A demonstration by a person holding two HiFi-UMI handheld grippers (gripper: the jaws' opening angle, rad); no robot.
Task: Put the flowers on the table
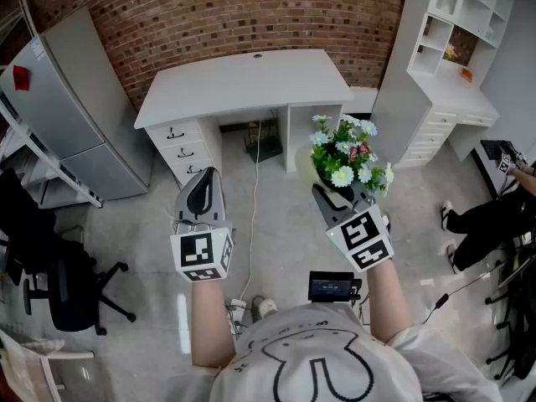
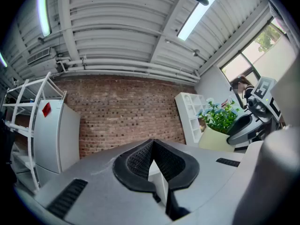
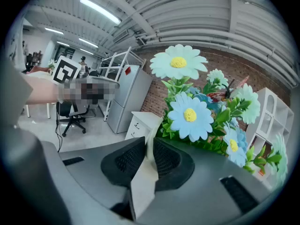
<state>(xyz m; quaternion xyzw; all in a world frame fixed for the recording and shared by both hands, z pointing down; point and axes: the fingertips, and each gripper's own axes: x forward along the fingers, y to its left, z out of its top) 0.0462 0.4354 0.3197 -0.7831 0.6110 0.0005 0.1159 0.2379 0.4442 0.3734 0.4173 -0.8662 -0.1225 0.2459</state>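
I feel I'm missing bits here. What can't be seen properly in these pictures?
Pot: right gripper view, only the rim pinched in the right tongs shows; their housing hides the rest.
Person: head view, cut off by the right edge.
Shelf items: head view, too small to identify.
Small screen: head view, too small to read.

This is an indoor workspace fitted out like a home office inside an industrial-looking building: a white desk (image 1: 243, 82) with a stack of drawers (image 1: 186, 149) stands against a red brick wall (image 1: 251, 11), flanked by a tall white shelf unit (image 1: 452, 23) and a grey refrigerator (image 1: 79, 107). A black office chair (image 1: 71, 296) on castors sits on the bare concrete floor (image 1: 276, 224), where a cable (image 1: 255, 182) trails toward the desk. Overhead, a corrugated metal ceiling (image 2: 117, 22) carries exposed pipes and tube lights (image 2: 197, 15), with a window (image 2: 255, 55) at one side.
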